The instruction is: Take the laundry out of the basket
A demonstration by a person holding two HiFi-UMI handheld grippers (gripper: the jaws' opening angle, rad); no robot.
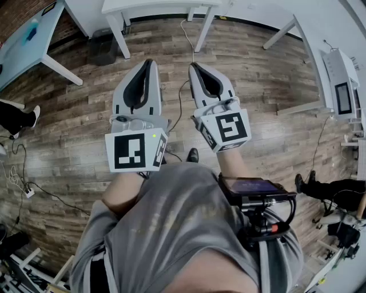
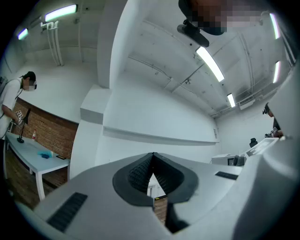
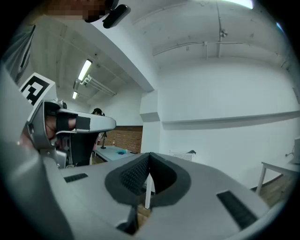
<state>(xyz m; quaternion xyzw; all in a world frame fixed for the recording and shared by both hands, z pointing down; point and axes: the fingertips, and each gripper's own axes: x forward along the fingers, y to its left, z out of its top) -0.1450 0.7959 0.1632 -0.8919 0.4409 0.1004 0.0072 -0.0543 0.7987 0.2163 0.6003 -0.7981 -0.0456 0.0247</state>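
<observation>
No laundry shows in the head view. My left gripper [image 1: 150, 62] and right gripper [image 1: 193, 66] are held side by side at waist height over the wooden floor, tips pointing forward. Both are shut with nothing between their jaws. In the left gripper view the left gripper [image 2: 153, 154] points up at the white wall and ceiling, dark pads meeting at the tip. In the right gripper view the right gripper [image 3: 149, 154] is likewise pressed together. Far off by the wall stands a white perforated basket [image 3: 183, 155] with something dark on its rim.
White tables stand ahead [image 1: 160, 7] and at the left [image 1: 28, 40], with a dark bin [image 1: 103, 46] between them. A cable [image 1: 182, 97] runs over the floor. A table with a white device [image 1: 342, 86] is at the right. Another person's legs [image 1: 323, 187] are at right.
</observation>
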